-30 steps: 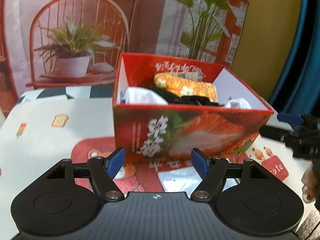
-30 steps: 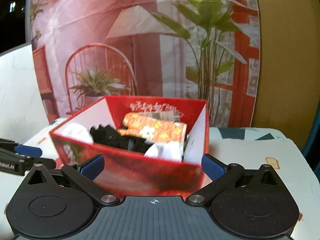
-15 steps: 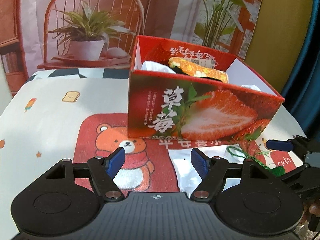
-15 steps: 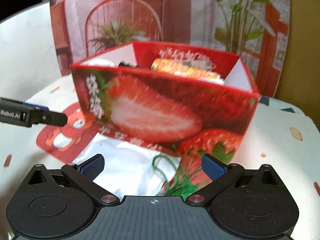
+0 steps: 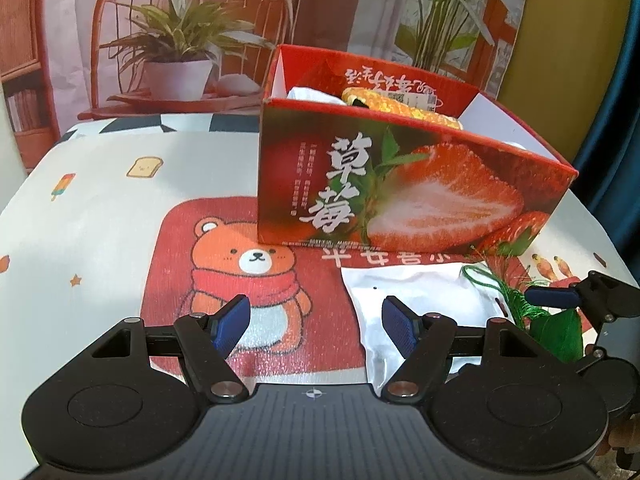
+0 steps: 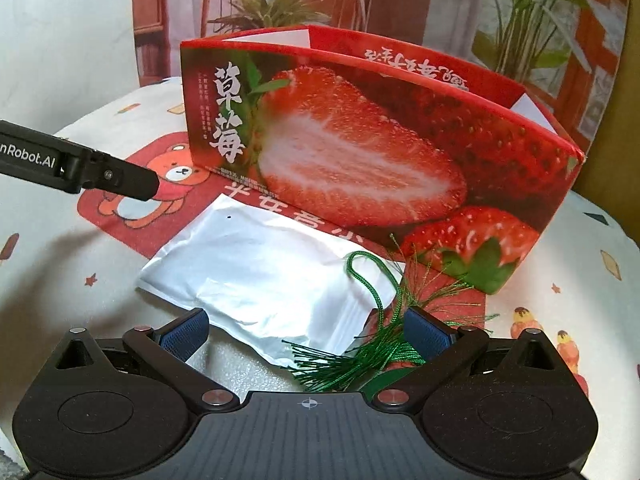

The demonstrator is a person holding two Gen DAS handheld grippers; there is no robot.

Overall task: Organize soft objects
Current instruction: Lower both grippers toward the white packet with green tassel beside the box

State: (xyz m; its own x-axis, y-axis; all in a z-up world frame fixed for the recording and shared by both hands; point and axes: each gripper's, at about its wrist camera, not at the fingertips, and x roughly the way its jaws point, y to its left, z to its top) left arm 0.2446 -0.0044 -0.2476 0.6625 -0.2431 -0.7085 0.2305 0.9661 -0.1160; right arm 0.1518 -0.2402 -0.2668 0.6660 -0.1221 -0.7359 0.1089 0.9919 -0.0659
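Both grippers have sunk toward the flat white plastic pouch [image 6: 260, 272] at 6 o'clock of the red strawberry-printed cardboard box [image 6: 360, 160]. The right gripper [image 6: 306, 330], jaws apart and empty, is best centring over the pouch's near edge, clear of the green tassel [image 6: 360, 356]; the left gripper [image 5: 316, 320] is also gaping, holding nothing.

strawberry box [image 6: 360, 152]: glossy printed cardboard, white inside
white pouch [image 6: 256, 276]: smooth, slightly shiny plastic film, wrinkled
green tassel [image 6: 360, 356]: silky thread with a braided cord loop
counter [image 5: 100, 208]: matt printed cloth cover
right gripper [image 6: 307, 328]: matt black plastic, blue ribbed pads, metal pins
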